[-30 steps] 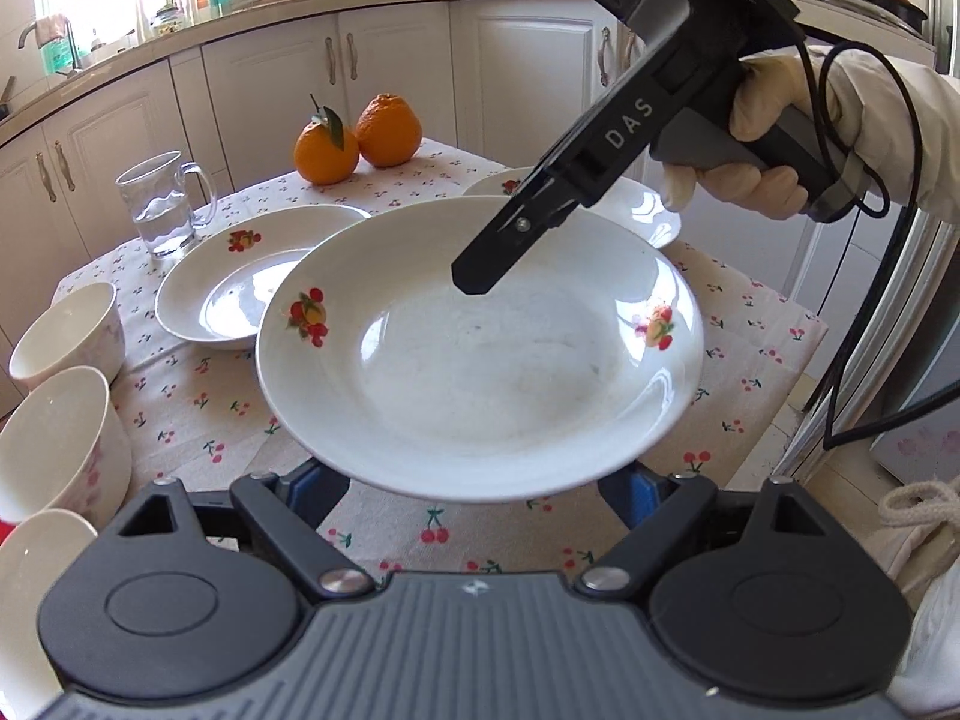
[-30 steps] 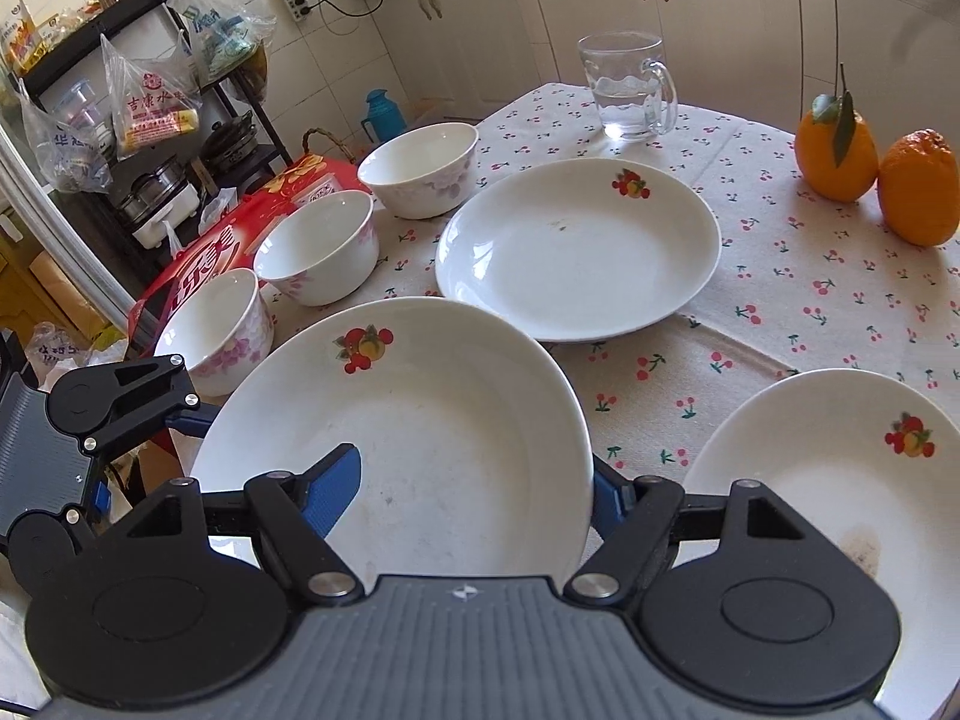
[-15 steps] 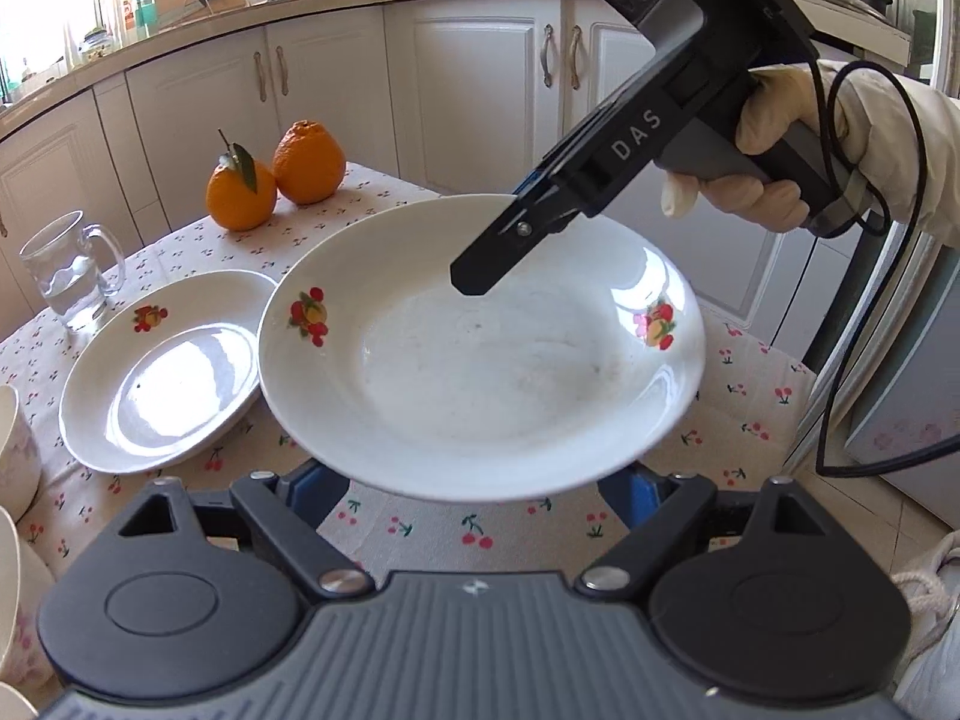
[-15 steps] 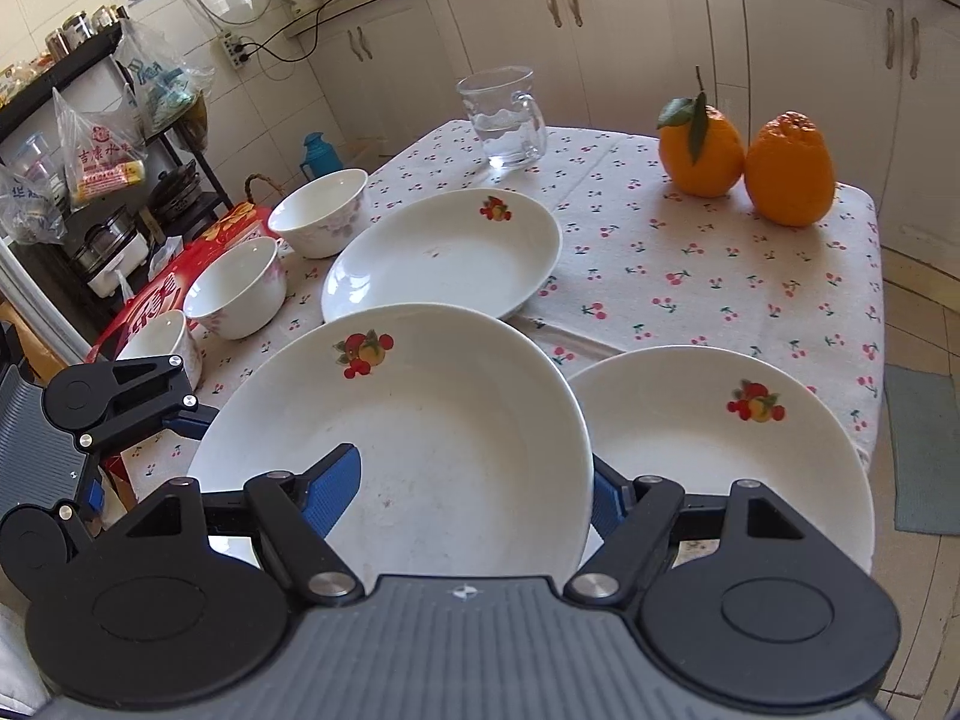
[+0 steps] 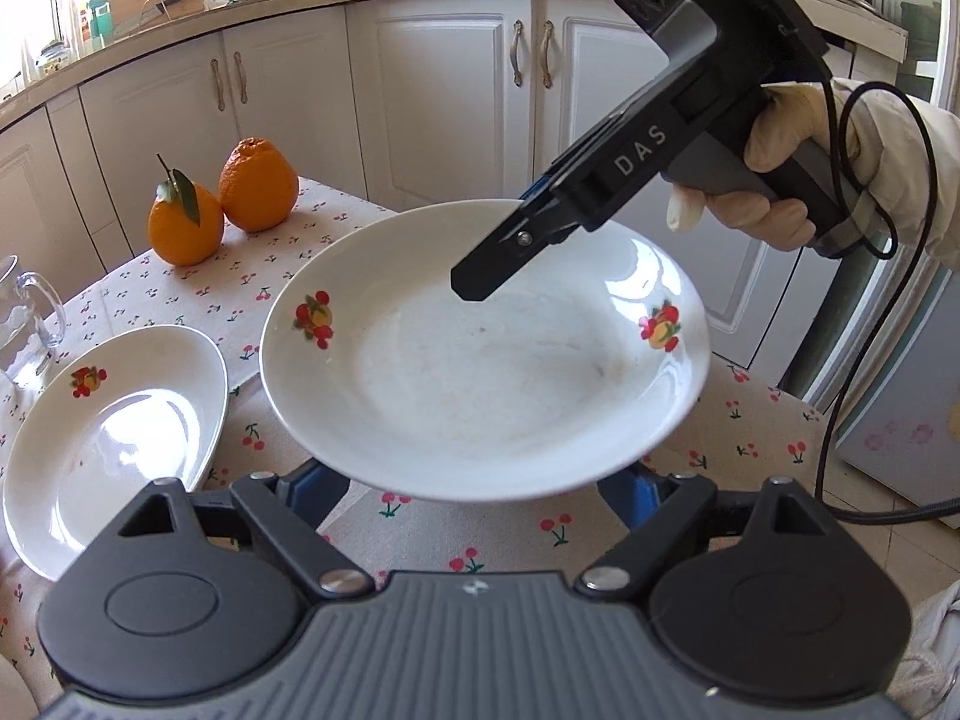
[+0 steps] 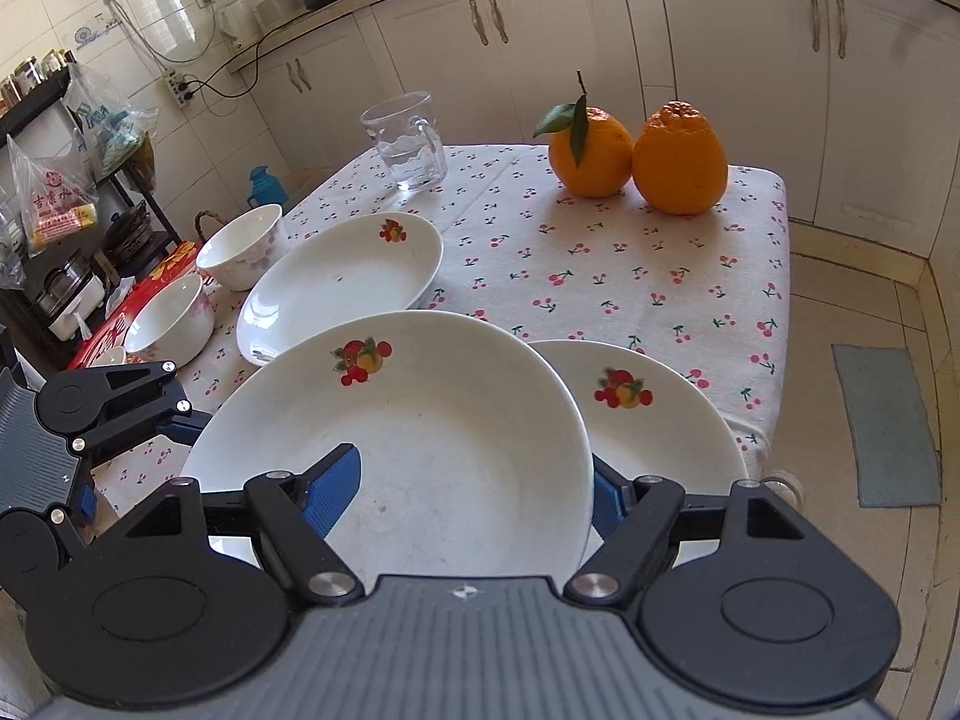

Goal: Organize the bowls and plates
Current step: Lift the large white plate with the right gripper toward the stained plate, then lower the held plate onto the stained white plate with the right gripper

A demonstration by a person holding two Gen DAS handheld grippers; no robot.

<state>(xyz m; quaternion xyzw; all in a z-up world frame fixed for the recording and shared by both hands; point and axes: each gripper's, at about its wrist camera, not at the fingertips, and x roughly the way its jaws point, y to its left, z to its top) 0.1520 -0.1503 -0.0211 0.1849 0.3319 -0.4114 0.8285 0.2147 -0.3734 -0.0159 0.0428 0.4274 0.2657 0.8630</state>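
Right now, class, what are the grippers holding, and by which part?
Both hold one white fruit-print plate above the table: the right gripper clamps its far rim, while the left gripper holds its near rim.

A white fruit-print plate (image 6: 420,438) is held above another plate (image 6: 660,420); a third plate (image 6: 342,282) lies beside two white bowls (image 6: 243,246) (upright, floral).

White plate (image 5: 480,384) with red-yellow fruit motifs.

"DAS" on right hand-held gripper (image 5: 474,288)
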